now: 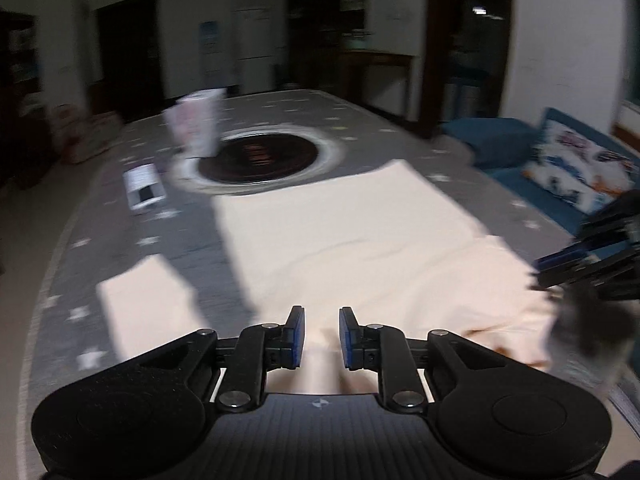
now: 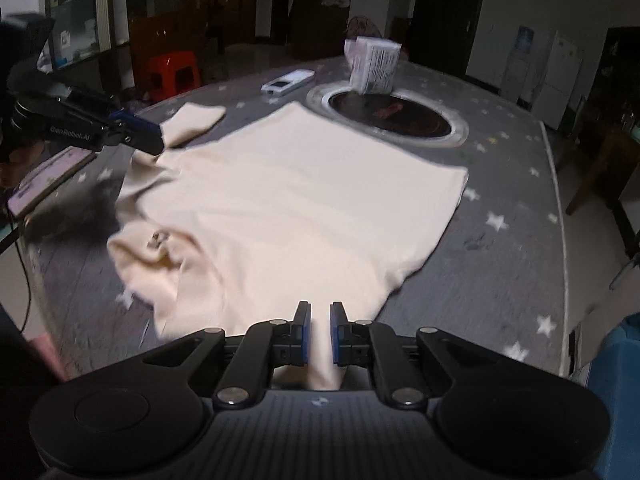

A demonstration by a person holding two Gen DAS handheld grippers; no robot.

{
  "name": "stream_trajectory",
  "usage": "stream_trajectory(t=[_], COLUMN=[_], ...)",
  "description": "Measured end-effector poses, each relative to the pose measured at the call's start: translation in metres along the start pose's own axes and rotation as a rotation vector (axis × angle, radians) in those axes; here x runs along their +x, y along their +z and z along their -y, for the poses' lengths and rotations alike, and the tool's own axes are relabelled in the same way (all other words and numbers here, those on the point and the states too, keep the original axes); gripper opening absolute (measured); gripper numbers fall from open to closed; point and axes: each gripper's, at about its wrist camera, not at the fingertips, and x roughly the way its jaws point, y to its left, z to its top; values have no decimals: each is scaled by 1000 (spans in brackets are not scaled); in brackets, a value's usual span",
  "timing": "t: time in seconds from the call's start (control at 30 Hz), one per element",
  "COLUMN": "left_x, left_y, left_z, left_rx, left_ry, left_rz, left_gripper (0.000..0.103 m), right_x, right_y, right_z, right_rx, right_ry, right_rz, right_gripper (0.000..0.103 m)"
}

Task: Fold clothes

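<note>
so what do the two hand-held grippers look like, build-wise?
Both alike: the left hand-held gripper and right hand-held gripper have matte black linkage arms with silver pivot screws, round black side housings, a ribbed grey base and blue finger pads. White lettering marks the left one's side in the right wrist view.

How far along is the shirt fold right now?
Early. Done: the cream shirt lies mostly spread on the star-patterned table cover, one sleeve out flat. In hand: the right gripper pinches fabric at the near edge; the left gripper has cloth between its fingers, though whether it grips is unclear. Left: no finished fold shows, and the collar end is bunched.
</note>
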Motion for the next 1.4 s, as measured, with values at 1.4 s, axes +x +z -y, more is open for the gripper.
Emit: stream_trajectory(t=[1.4], left_x=[42], left_y=[-9], left_z=[-96], left_rx=[-394], left_ry=[321], left_rz=[-37], left_gripper=[12], right_x=[43], right_y=[73], right_z=[-57], right_rx=[-139], right_ry=[205], right_rz=[28], right_gripper=[12])
